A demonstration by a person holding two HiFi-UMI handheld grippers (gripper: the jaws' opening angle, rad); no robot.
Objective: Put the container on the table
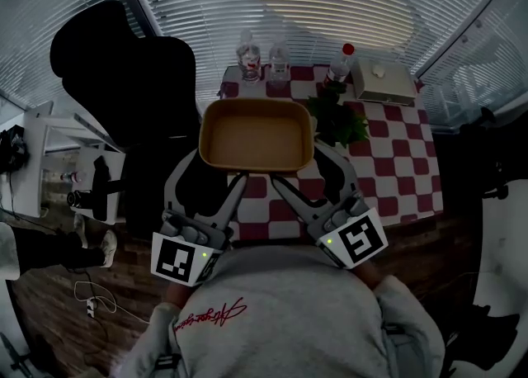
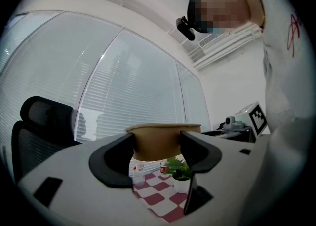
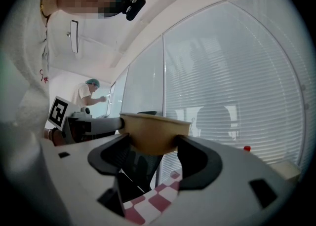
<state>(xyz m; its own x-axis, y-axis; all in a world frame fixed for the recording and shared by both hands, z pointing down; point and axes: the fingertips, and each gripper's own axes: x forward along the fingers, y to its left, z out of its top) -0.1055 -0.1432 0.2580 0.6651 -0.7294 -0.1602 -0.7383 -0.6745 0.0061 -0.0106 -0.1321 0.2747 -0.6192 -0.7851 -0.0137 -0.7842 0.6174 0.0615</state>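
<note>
Checkered counter (image 1: pixel 396 162) runs from centre to right of frame. Tan container (image 1: pixel 256 133), empty, is at centre frame, held up over the counter's left part. Left gripper (image 1: pixel 235 180) and right gripper (image 1: pixel 280 182) jaws are each clamped on its near wall. Potted plant (image 1: pixel 340 116) is just right of it, bottles (image 1: pixel 247 59) above.

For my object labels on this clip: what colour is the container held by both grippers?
Plain tan, a light brown; the container shows best in the head view.
</note>
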